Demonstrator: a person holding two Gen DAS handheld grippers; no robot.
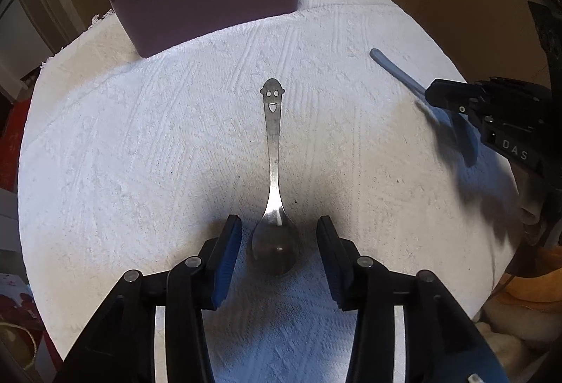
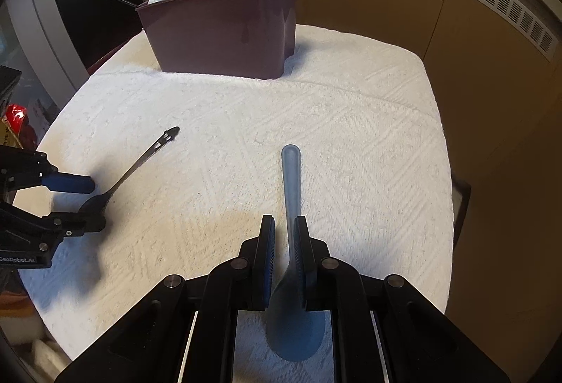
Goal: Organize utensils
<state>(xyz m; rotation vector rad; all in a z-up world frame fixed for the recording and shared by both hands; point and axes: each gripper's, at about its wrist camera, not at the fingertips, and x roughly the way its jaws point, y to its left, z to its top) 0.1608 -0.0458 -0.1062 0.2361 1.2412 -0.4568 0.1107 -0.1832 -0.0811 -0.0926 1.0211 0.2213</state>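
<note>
Left fingers (image 1: 233, 242) apart around metal spoon (image 1: 274, 172) (untouched); right fingers (image 2: 302, 249) clamp blue spoon (image 2: 291, 179).

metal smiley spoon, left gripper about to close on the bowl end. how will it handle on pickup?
Likely stiff: the metal spoon looks like one solid steel piece. Probably slippery: its polished bowl is rounded, and the left gripper straddles it open, so the pads may squeeze it out. The long handle would likely droop from a bowl-end grip. It lies flat on the towel, so little edge to catch.
</note>
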